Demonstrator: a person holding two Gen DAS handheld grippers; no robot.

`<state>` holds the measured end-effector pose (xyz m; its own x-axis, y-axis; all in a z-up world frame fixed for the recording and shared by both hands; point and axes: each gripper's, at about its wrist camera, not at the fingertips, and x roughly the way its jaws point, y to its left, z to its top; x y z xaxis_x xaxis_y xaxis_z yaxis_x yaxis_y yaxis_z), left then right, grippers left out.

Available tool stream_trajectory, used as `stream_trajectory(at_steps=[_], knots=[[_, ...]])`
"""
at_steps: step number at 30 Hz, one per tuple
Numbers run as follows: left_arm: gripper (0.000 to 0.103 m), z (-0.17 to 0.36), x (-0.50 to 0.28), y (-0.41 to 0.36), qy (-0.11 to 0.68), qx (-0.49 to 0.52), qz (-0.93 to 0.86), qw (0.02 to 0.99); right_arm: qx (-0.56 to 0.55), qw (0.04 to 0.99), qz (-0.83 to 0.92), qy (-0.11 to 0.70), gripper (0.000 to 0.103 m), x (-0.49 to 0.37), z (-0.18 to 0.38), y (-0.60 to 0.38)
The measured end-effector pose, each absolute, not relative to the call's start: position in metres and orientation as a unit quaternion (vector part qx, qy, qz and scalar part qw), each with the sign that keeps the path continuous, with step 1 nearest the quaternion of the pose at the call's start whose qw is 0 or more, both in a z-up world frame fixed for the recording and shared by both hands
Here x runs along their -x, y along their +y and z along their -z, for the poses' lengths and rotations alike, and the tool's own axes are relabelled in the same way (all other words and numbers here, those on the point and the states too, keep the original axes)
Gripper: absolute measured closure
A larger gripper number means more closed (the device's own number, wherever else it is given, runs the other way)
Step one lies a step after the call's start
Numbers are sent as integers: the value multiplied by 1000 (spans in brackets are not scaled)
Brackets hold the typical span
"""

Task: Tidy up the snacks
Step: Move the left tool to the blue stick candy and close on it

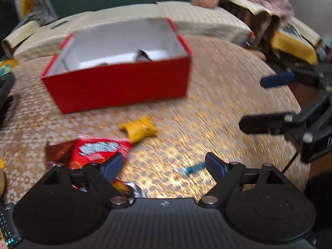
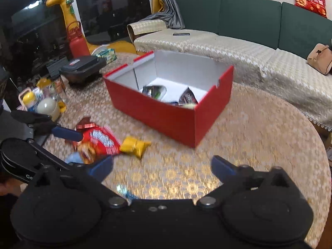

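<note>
Starting at the left of the right wrist view, a cluster of bottles and jars (image 2: 44, 101) sits at the table edge, too blurred to identify singly. Beside it the left gripper (image 2: 79, 149) enters from the frame edge, its body cut off; its jaws stand apart with nothing clamped, straddling the near end of a red snack bag (image 2: 101, 140). A brown wrapper (image 2: 85, 122) shows partly from behind that bag. Just right of the bag lies a yellow snack packet (image 2: 134, 145), flat on the patterned tablecloth (image 2: 259, 128).

Further back, near the table's middle, a red box (image 2: 172, 116) stands open. Dark wrappers (image 2: 187, 99) lie on its white floor; its near wall hides the rest, so the count cannot be told.

Nearest the camera, a small blue-wrapped item (image 1: 187, 169) lies on the cloth, motion-smeared in the left wrist view and largely hidden under the gripper body in the other. The right gripper (image 2: 161, 167) is spread wide and empty, over bare cloth.

Both views are blurred throughout; print on the packets is illegible.
</note>
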<state>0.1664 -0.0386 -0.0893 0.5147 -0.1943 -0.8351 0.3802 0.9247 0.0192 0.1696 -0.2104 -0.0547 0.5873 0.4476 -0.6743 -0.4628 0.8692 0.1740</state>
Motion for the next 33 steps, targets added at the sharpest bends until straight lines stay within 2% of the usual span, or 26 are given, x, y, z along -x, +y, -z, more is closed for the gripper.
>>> stream_trajectory(at_steps=[10,15,27,33], knots=[[20,127,-163,-70,467,-179,230,835,-13,880,-243,407,1,-152,87,-232],[49,142,-173,-79,481,-200,247,817,-22,876,-239,418,1,-152,95,-241],[88,150,-177,-87,490,-191,274,805,-26,872,-238,427,1,-163,102,-243],[90,145,-166,-78,482,-157,257,822,-27,871,-234,432,3,-167,103,-242]])
